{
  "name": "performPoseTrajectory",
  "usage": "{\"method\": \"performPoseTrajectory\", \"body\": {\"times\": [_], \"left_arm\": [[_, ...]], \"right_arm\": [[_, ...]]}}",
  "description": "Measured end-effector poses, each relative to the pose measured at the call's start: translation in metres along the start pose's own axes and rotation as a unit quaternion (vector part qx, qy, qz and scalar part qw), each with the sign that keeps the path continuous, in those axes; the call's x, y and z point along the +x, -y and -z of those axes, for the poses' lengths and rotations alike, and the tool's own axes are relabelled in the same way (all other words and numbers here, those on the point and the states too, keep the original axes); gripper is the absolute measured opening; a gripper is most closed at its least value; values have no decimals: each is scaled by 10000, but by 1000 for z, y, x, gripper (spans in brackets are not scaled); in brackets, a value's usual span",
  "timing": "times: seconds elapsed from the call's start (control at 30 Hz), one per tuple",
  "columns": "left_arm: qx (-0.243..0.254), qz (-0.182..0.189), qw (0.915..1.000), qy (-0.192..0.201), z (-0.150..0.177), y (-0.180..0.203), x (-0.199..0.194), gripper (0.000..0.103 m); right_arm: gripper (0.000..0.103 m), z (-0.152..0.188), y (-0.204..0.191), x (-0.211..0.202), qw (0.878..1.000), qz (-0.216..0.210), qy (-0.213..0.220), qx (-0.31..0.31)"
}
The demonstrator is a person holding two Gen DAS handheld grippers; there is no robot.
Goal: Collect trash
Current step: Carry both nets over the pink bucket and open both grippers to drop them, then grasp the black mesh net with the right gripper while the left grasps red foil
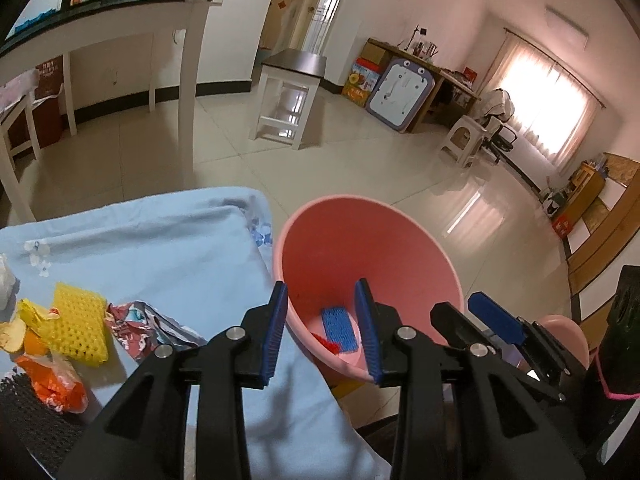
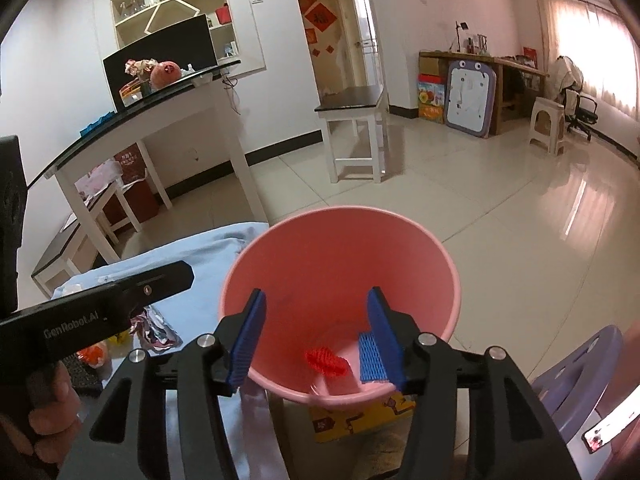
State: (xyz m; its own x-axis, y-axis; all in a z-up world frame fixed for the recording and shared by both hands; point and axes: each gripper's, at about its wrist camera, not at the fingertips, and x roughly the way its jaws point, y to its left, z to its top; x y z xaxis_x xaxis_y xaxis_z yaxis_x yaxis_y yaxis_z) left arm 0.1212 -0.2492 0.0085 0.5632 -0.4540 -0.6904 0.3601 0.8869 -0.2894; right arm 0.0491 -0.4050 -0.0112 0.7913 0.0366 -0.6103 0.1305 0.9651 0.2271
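Note:
A pink bin (image 1: 320, 248) (image 2: 340, 256) stands beside the table's right edge. It holds a blue foam net (image 1: 339, 327) (image 2: 370, 360) and a red net (image 2: 327, 362). My left gripper (image 1: 322, 330) is open and empty over the bin's near rim. My right gripper (image 2: 316, 336) is open and empty above the bin mouth; it also shows in the left wrist view (image 1: 496, 320). On the blue tablecloth (image 1: 160, 248) lie a yellow foam net (image 1: 78, 326), a crumpled foil wrapper (image 1: 140, 328), an orange wrapper (image 1: 56, 384) and fruit peel (image 1: 16, 332).
A white console table (image 1: 120, 20) and a white stool (image 1: 288, 96) stand on the tiled floor behind. A purple plastic stool (image 2: 580, 376) is at the right. A black mesh mat (image 1: 36, 420) lies at the table's near left. A yellow box (image 2: 360, 416) sits under the bin.

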Motion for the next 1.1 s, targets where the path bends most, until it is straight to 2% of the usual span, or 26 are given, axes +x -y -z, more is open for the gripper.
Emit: {"method": "performPoseTrajectory", "body": {"times": [0.27,0.4,0.6,0.7,0.83,1.1], "left_arm": [[-16,100,9996,278,-3,-6,-33,35],[-1,76,9990,437,-2,-15,-53,35],[-74,32,9984,563,3,-34,-77,35],[-56,-146,9976,678,8,-51,-97,35],[-154,-575,9950,808,20,-85,-130,35],[-730,-1389,9844,793,57,-164,-184,35]], "right_arm": [[56,1,-7,-20,9999,-43,152,-58],[61,4,-14,-35,9994,-38,298,-148],[61,7,-20,-48,9993,-110,312,-186],[61,9,-28,-57,9988,-313,302,-231],[61,15,-49,-62,9964,-644,263,-481],[61,36,-106,-56,9865,-1302,-118,-991]]}}
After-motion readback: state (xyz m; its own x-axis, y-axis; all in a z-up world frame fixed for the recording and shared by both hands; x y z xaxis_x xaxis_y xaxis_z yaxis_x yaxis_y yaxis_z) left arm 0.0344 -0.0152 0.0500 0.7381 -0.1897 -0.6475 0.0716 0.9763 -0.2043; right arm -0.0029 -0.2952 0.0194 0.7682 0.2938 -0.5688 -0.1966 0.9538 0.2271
